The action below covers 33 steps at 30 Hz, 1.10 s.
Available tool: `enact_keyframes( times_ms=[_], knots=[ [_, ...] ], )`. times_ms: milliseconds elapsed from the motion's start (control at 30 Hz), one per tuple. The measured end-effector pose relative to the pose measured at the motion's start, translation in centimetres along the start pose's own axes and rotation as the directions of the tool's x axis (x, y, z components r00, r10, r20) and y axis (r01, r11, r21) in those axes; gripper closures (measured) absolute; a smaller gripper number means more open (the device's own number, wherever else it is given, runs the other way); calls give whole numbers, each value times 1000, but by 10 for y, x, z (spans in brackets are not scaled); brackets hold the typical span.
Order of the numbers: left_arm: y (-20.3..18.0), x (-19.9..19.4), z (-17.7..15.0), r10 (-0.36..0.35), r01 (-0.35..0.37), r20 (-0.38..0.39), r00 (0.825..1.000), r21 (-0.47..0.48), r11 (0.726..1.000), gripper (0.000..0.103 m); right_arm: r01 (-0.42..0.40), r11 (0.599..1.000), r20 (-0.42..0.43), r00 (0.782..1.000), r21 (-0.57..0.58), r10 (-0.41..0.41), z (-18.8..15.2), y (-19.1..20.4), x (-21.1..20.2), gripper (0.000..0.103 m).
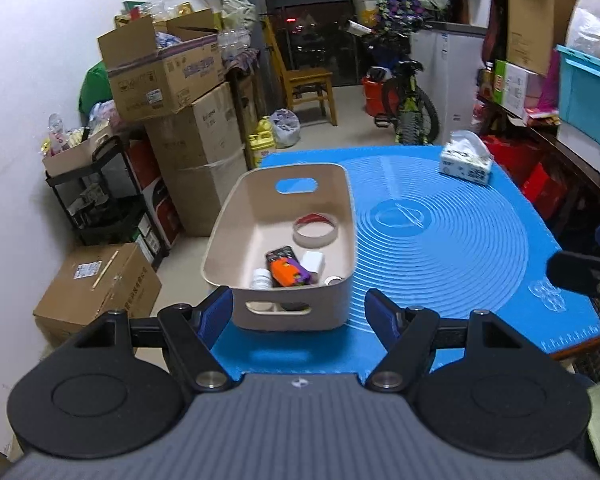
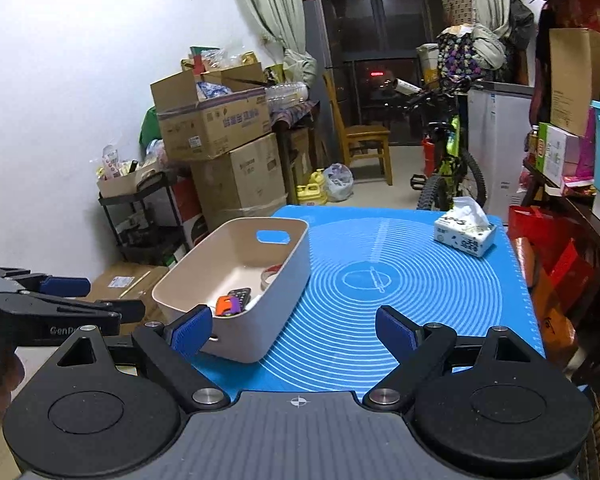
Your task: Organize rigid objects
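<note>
Both grippers, left gripper [image 1: 299, 308] and right gripper [image 2: 294, 330], hang with fingers apart and empty at the blue silicone mat's [image 1: 440, 240] near edge. Its beige plastic bin [image 1: 224, 220], at the left edge, holds tape roll [image 1: 315, 231], orange toy [image 1: 286, 272], white box [image 1: 314, 261]. Sorting seems finished; withdrawing is probably next.

Blue silicone mat [image 2: 420, 300]: bare from centre to 3 o'clock, open to a gripper. Obstacles: beige plastic bin [image 1: 300, 312] at 9 o'clock on the mat's left edge, holding small items; tissue pack [image 2: 464, 236] at 1 o'clock near the far right corner. Stacked cardboard boxes [image 1: 188, 120] wall off the floor at 10 o'clock.
</note>
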State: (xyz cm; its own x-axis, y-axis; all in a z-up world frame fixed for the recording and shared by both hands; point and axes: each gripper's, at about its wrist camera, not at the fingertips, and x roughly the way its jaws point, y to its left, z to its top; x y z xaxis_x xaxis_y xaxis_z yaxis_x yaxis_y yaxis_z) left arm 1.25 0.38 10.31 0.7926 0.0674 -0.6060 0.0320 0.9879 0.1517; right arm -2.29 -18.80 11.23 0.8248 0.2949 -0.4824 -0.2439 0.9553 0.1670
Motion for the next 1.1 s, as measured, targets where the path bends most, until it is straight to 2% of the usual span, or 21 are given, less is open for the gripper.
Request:
enact_keyframes(
  times_ms=[233, 633, 933, 1100],
  knots=[
    [-16, -13, -17, -17, 17, 9, 1000, 9, 1000, 30, 35, 999, 6, 999, 17, -35, -25, -5, -19, 13],
    [-46, -31, -54, -31, 29, 75, 997, 20, 999, 30, 63, 998, -6, 998, 19, -63, -78, -9, -38, 13],
    [-56, -32, -73, -39, 38, 82, 996, 5, 999, 30, 77, 997, 38, 996, 6, -77, -95, -8, -52, 14],
    [-58, -33, -84, -14, 15, 116, 993, -3, 1000, 30, 85, 996, 51, 995, 11, -86, -102, -8, -54, 13]
  ],
)
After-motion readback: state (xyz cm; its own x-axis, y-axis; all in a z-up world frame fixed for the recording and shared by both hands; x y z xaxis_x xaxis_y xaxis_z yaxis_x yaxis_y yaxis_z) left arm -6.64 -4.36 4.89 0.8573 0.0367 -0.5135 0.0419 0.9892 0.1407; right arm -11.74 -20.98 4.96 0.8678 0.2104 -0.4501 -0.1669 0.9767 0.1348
